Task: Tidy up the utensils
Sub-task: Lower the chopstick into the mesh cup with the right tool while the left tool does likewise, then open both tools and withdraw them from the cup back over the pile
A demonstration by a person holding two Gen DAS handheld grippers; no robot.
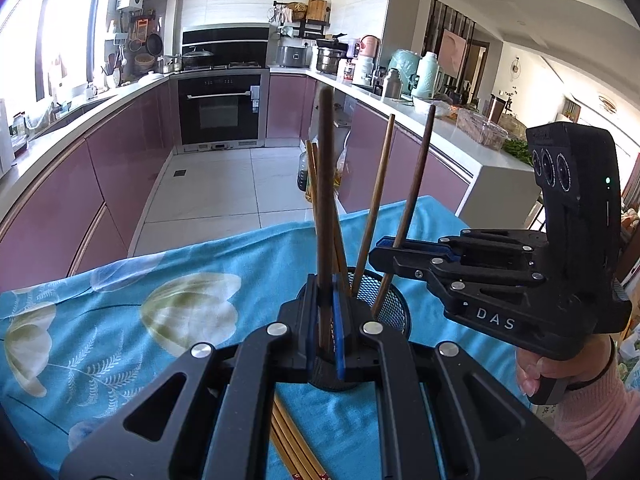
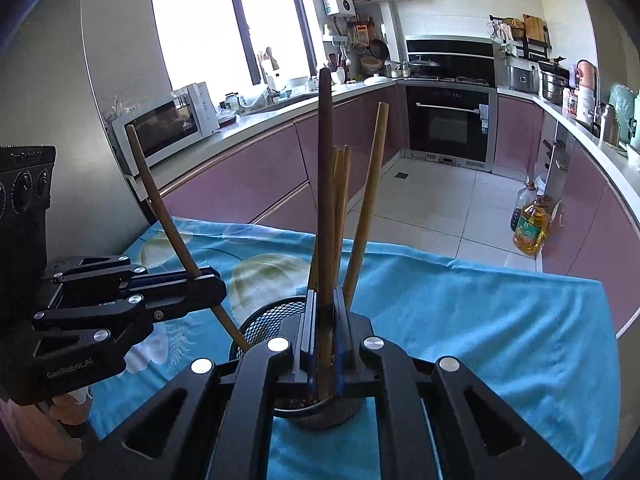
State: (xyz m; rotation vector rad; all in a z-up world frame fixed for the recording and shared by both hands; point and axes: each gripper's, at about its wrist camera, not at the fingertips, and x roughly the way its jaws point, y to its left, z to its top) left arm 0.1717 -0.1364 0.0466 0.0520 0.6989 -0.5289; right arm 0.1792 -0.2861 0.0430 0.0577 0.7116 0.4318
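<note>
Blue floral tablecloth (image 1: 120,308) amid pink kitchen cabinets (image 1: 120,176).

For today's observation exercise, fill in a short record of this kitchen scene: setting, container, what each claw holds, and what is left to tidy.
setting: table under a blue floral cloth
container: black mesh cup with chopsticks standing in it
left claw: shut on a dark chopstick, over the cup
right claw: shut on another dark chopstick, over the cup
left to tidy: loose chopsticks lying on the cloth
</note>
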